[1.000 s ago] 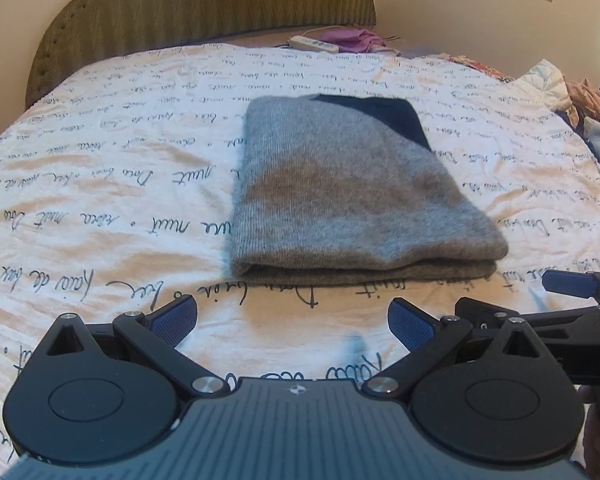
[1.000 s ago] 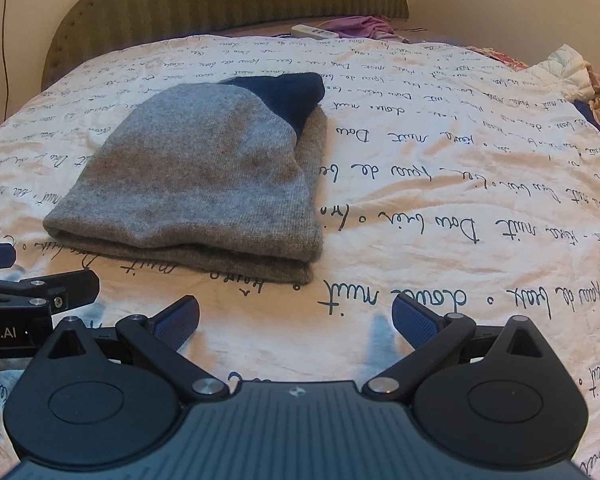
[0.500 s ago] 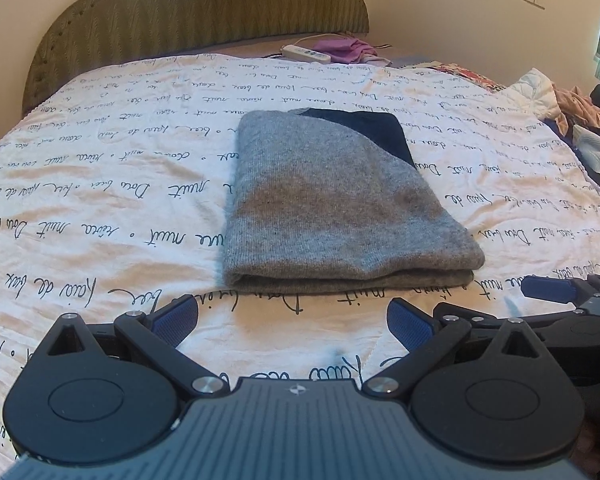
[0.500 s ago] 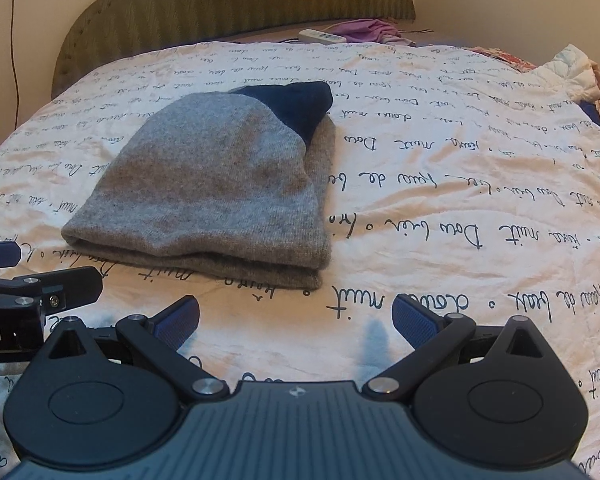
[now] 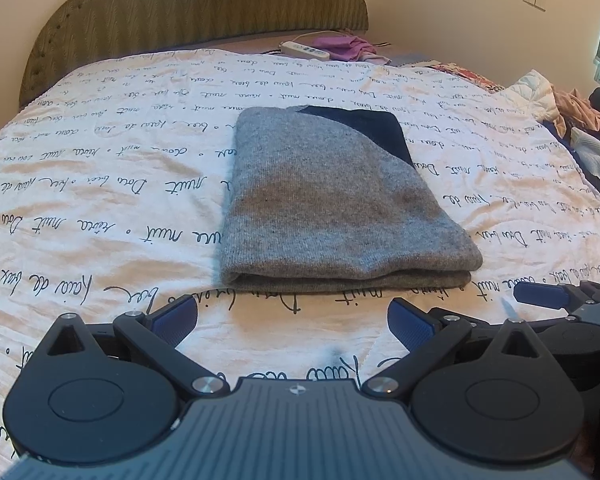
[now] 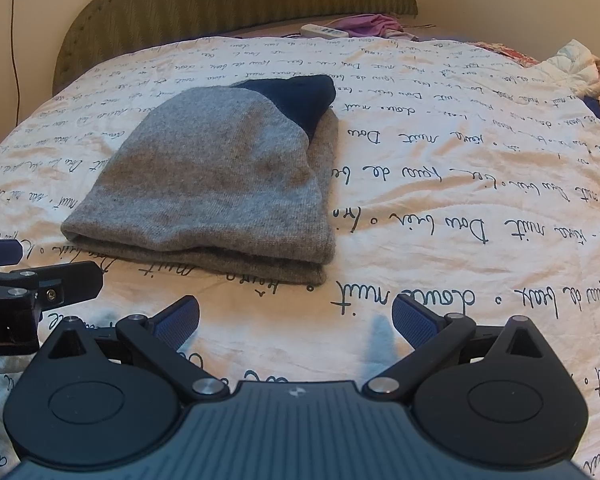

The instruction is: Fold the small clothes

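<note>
A grey knit garment with a navy part (image 5: 332, 196) lies folded into a neat rectangle on the bed, its thick folded edge facing me. In the right wrist view the same garment (image 6: 220, 176) sits left of centre, navy corner at the far end. My left gripper (image 5: 294, 320) hovers just short of the garment's near edge, open, nothing between its blue pads. My right gripper (image 6: 296, 318) is open too, near the garment's right front corner and apart from it. Each gripper's side shows at the edge of the other's view.
The bedsheet (image 5: 100, 200) is white with black script print. A green padded headboard (image 5: 196, 12) stands behind. A white power strip (image 5: 305, 49) and purple cloth (image 5: 346, 46) lie at the bed's head. A heap of clothes (image 5: 572, 120) sits at the right edge.
Both grippers have drawn back and risen slightly from the folded garment, so it looks a bit farther and smaller. The garment has not moved. Both stay open.
</note>
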`<state>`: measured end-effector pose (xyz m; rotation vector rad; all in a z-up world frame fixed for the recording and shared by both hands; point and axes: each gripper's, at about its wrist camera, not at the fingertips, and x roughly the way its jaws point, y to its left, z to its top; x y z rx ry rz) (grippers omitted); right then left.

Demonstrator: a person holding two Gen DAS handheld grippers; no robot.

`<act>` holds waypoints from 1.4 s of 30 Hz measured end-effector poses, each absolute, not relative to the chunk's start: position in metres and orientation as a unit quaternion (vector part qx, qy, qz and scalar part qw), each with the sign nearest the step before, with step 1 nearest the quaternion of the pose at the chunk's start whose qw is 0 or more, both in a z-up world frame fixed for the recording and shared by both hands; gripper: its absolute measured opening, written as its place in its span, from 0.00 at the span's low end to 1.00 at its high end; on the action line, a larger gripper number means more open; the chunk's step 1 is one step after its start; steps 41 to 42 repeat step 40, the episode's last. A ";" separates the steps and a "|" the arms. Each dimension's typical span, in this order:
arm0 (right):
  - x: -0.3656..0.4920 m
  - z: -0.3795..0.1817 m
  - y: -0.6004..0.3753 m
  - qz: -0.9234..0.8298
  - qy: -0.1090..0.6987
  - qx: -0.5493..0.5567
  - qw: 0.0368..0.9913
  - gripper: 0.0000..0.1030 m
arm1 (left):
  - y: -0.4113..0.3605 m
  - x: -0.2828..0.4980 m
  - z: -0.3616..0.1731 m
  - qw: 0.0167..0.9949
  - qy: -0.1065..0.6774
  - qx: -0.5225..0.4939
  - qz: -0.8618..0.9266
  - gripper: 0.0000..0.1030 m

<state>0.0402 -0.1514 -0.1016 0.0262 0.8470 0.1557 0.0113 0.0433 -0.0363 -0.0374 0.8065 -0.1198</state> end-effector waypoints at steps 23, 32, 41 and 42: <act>0.042 -0.102 -0.151 0.082 0.414 0.013 0.907 1.00 | 0.043 0.011 -0.032 0.920 0.387 -0.031 -0.060 1.00; 0.044 -0.103 -0.150 0.084 0.416 0.015 0.905 1.00 | 0.040 0.001 -0.028 0.940 0.339 -0.010 -0.031 1.00; 0.045 -0.103 -0.153 0.089 0.416 0.023 0.905 1.00 | 0.049 0.001 -0.028 0.934 0.352 -0.026 -0.045 1.00; 0.045 -0.103 -0.153 0.089 0.416 0.023 0.905 1.00 | 0.049 0.001 -0.028 0.934 0.352 -0.026 -0.045 1.00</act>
